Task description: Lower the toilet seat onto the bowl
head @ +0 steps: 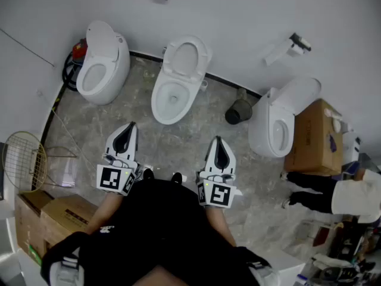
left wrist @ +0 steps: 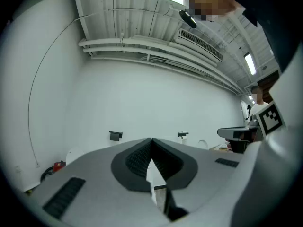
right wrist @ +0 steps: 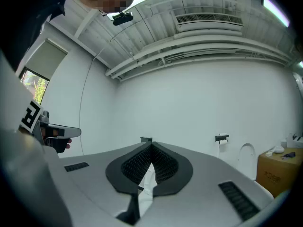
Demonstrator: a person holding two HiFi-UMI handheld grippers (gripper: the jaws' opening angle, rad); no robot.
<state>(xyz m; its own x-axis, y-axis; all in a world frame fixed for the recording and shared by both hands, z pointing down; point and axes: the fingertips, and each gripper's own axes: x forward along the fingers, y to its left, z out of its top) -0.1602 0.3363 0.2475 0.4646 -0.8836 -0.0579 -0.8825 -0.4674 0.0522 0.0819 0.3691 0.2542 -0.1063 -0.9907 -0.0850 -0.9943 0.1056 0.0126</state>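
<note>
Three white toilets are seen standing along the wall on a grey stone floor. The middle toilet is placed ahead of the person, roughly between the two tools, and its toilet seat is stood upright against the wall, well clear of the open bowl below it. The left toilet and the right toilet are likewise shown with their lids raised. The left gripper is held level and pointed toward the wall, well short of the middle toilet, and its jaws are brought fully together, tip against tip. The right gripper is held level beside it in the same manner, also with its jaws closed on each other, apart from the bowl. A dark bucket is set on the floor between the middle and right toilets. A cardboard box is placed just beside the right toilet, and a paper roll holder is fixed to the wall above. A second person is seen at the right edge.
</note>
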